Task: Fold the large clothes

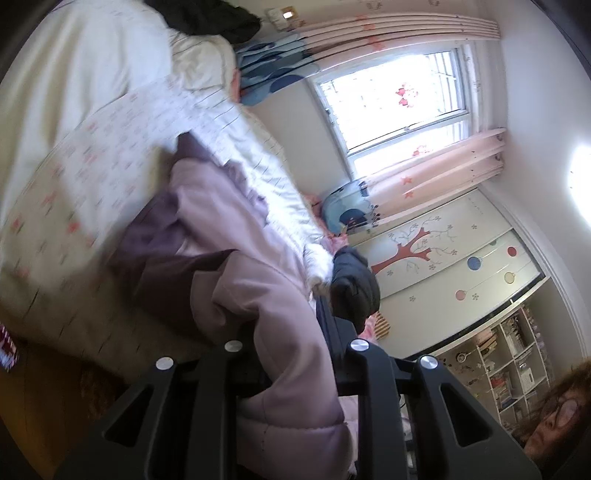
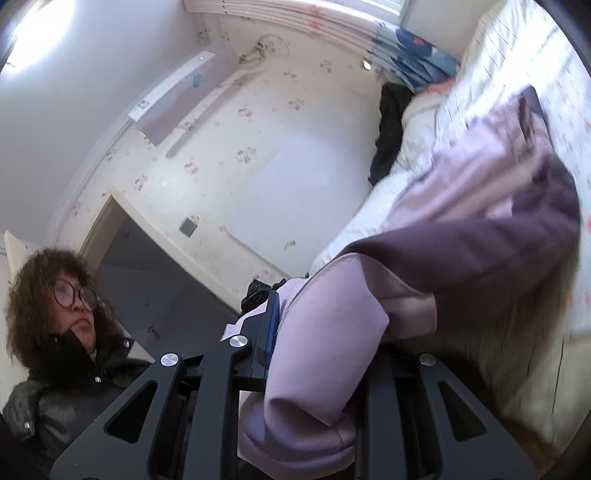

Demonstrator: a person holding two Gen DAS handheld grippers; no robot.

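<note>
Between the fingers of the left gripper (image 1: 295, 332), a thick fold of a pale purple padded coat (image 1: 236, 236) is sitting, and the jaws are pinching it nearly closed. The coat is stretching away from the gripper toward the bed (image 1: 74, 177), with its darker purple lining (image 1: 162, 258) showing along one side. Part of the coat is draping over the bed's cream cover, which is printed with small pink marks. Beside the coat, a dark glove or mitten (image 1: 352, 284) is lying next to a strip of white fur trim (image 1: 317, 262). Farther off, a dark garment (image 1: 210, 18) is lying at the far end of the bed, near a blue patterned pillow (image 1: 273, 74). A window (image 1: 399, 96) with pink curtains (image 1: 436, 177) is letting in bright light, and a cupboard door with a red tree picture (image 1: 443, 251) is standing beyond it. Shelves (image 1: 509, 369) are filling the corner.

From the right wrist view, the right gripper (image 2: 314, 332) is likewise clamped on another bunch of the same coat (image 2: 325, 332), its jaws almost closed around the fabric. The coat is hanging up off the bed here, its dark lining (image 2: 480, 258) spreading across toward the bed (image 2: 517, 74). A person in a dark jacket (image 2: 66, 398) is standing beside the grippers, in front of a flowered wall (image 2: 258, 147) and an open doorway (image 2: 155, 266).
</note>
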